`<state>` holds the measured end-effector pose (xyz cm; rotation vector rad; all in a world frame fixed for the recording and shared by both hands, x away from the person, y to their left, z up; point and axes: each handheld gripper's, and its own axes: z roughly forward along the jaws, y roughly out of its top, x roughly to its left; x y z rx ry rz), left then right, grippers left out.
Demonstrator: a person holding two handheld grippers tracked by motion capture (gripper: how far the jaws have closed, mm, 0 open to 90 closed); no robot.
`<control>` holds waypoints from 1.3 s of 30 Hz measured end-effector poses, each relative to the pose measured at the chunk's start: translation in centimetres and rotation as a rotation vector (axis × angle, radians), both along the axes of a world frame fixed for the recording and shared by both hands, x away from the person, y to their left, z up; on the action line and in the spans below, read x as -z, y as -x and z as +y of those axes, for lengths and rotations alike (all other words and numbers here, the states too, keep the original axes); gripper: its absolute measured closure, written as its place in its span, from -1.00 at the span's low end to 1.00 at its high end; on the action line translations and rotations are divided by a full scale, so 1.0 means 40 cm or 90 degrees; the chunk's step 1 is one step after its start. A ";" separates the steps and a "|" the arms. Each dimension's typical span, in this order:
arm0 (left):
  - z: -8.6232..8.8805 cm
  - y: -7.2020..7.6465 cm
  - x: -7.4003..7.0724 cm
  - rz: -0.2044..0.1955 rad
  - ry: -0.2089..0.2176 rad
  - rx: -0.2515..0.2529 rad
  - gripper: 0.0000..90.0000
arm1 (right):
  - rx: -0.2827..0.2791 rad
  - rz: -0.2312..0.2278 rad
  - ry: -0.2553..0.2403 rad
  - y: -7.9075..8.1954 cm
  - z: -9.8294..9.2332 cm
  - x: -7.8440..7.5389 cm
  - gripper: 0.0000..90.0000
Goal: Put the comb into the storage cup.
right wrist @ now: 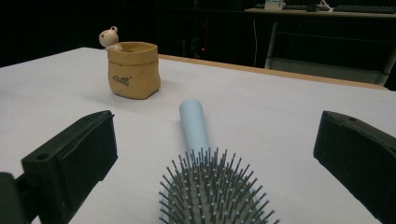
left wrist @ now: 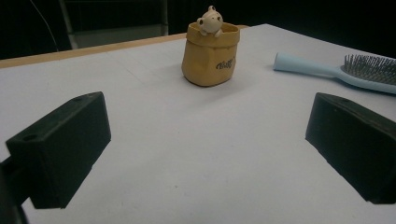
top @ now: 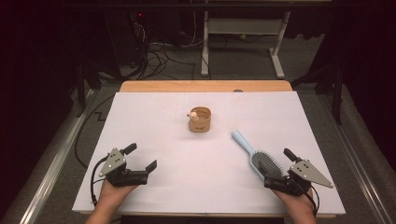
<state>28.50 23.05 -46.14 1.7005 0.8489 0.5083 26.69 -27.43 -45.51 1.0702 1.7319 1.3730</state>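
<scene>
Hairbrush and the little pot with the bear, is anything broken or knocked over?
Nothing stands out. The light blue hairbrush lies flat, bristles up, and the tan sack-shaped pot stands upright with its little bear figure at the rim.

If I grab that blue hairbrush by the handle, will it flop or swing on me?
The hairbrush looks like one stiff moulded piece, so probably no flop. Its bristled head is much wider than the tapered handle, so it may tip head-down. The smooth handle could slip; grip near the head.
</scene>
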 end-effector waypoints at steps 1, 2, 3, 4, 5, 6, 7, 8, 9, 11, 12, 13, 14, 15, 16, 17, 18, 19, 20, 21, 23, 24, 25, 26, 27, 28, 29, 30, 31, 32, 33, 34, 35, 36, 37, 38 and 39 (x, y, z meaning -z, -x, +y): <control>0.000 0.000 0.000 0.001 0.002 0.000 -0.99 | -0.001 0.001 0.000 0.000 -0.001 0.000 -1.00; -0.001 0.000 0.000 -0.001 0.002 -0.001 -0.98 | -0.002 0.002 0.001 0.000 -0.001 0.001 -1.00; -0.001 0.000 0.000 0.000 0.002 -0.001 -0.98 | -0.002 0.001 0.001 0.000 -0.002 0.001 -0.99; -0.001 0.000 0.000 0.001 0.000 0.001 -0.98 | -0.001 0.002 -0.001 0.001 -0.002 0.000 -1.00; -0.002 0.001 0.000 0.001 -0.003 0.001 -0.98 | 0.000 0.001 -0.003 0.001 -0.003 0.000 -0.99; -0.002 0.001 0.001 0.002 -0.004 0.002 -0.98 | 0.000 0.001 -0.004 0.001 -0.003 -0.001 -1.00; -0.002 0.001 0.001 0.002 -0.004 0.002 -0.98 | 0.000 0.002 -0.004 0.000 -0.004 -0.001 -1.00; -0.002 0.001 0.001 0.002 -0.004 0.002 -0.98 | -0.001 0.002 -0.003 0.001 -0.004 -0.001 -1.00; -0.002 0.001 0.000 0.000 -0.003 0.001 -0.98 | 0.000 0.002 -0.003 0.001 -0.003 -0.001 -1.00; -0.001 0.001 0.000 -0.001 -0.002 0.001 -0.98 | -0.001 0.001 -0.002 0.001 -0.003 -0.002 -1.00; -0.001 0.001 0.001 -0.001 -0.004 0.002 -0.98 | -0.001 0.001 -0.001 0.001 -0.003 -0.002 -1.00; -0.002 0.001 0.001 -0.001 -0.004 0.002 -0.98 | -0.002 0.000 0.000 0.001 -0.003 -0.002 -1.00; -0.002 0.001 0.001 -0.001 -0.005 0.003 -0.98 | -0.001 -0.001 0.001 0.002 -0.003 -0.003 -1.00; -0.002 0.001 0.001 -0.001 -0.005 0.003 -0.98 | 0.000 -0.001 0.003 0.002 -0.004 -0.003 -1.00; -0.003 0.000 0.002 0.001 -0.005 0.006 -0.97 | -0.001 -0.001 0.002 0.002 -0.004 -0.003 -1.00; -0.003 0.000 0.003 0.001 -0.007 0.006 -0.97 | -0.001 -0.001 0.003 0.002 -0.005 -0.004 -1.00; -0.003 0.000 0.003 0.001 -0.007 0.006 -0.97 | -0.001 -0.001 0.003 0.002 -0.005 -0.004 -1.00; -0.004 0.000 0.003 0.000 -0.007 0.006 -0.97 | 0.000 0.002 0.001 0.003 -0.005 -0.007 -1.00; -0.004 0.000 0.004 0.000 -0.008 0.007 -0.97 | -0.001 0.001 0.001 0.003 -0.005 -0.007 -1.00; -0.005 0.001 0.004 -0.001 -0.008 0.006 -0.97 | -0.002 0.000 0.004 0.004 -0.004 -0.008 -1.00; -0.004 0.000 0.004 0.000 -0.005 0.007 -0.97 | -0.003 -0.002 0.009 0.005 -0.002 -0.009 -1.00; -0.004 0.000 0.003 0.001 -0.003 0.007 -0.97 | -0.004 -0.003 0.012 0.005 -0.001 -0.010 -1.00; -0.003 0.000 0.003 0.001 0.000 0.006 -0.97 | -0.007 -0.003 0.016 0.005 0.000 -0.009 -1.00; -0.002 0.000 0.003 0.001 0.002 0.007 -0.97 | -0.007 -0.003 0.020 0.005 0.001 -0.009 -1.00; -0.002 -0.001 0.003 0.001 0.003 0.007 -0.97 | -0.007 -0.001 0.024 0.005 0.003 -0.009 -1.00; -0.002 -0.001 0.003 0.002 0.003 0.007 -0.97 | -0.008 0.000 0.027 0.004 0.004 -0.009 -1.00; -0.001 -0.001 0.004 0.003 0.003 0.007 -0.97 | -0.009 0.000 0.029 0.005 0.005 -0.009 -1.00; -0.001 -0.001 0.004 0.004 0.003 0.008 -0.97 | -0.008 0.001 0.030 0.005 0.006 -0.009 -1.00; -0.001 -0.001 0.004 0.005 0.002 0.009 -0.97 | -0.009 0.001 0.033 0.005 0.006 -0.010 -1.00; -0.002 -0.001 0.004 0.004 0.004 0.009 -0.97 | -0.008 0.000 0.036 0.005 0.006 -0.010 -1.00; -0.002 -0.001 0.004 0.003 0.003 0.008 -0.97 | -0.007 0.002 0.039 0.005 0.007 -0.011 -1.00; -0.001 -0.001 0.004 0.003 0.003 0.007 -0.97 | -0.006 0.005 0.041 0.005 0.008 -0.011 -1.00; 0.000 -0.001 0.004 0.003 0.004 0.006 -0.97 | -0.006 0.007 0.044 0.006 0.008 -0.011 -1.00; 0.001 -0.001 0.003 0.003 0.004 0.006 -0.97 | -0.005 0.010 0.048 0.006 0.009 -0.012 -1.00; 0.001 -0.001 0.004 0.003 0.005 0.005 -0.97 | -0.004 0.013 0.050 0.006 0.010 -0.012 -1.00; 0.001 -0.001 0.004 0.003 0.006 0.005 -0.97 | -0.004 0.014 0.054 0.006 0.010 -0.013 -1.00; 0.001 -0.001 0.004 0.003 0.006 0.005 -0.97 | -0.004 0.018 0.056 0.006 0.011 -0.013 -1.00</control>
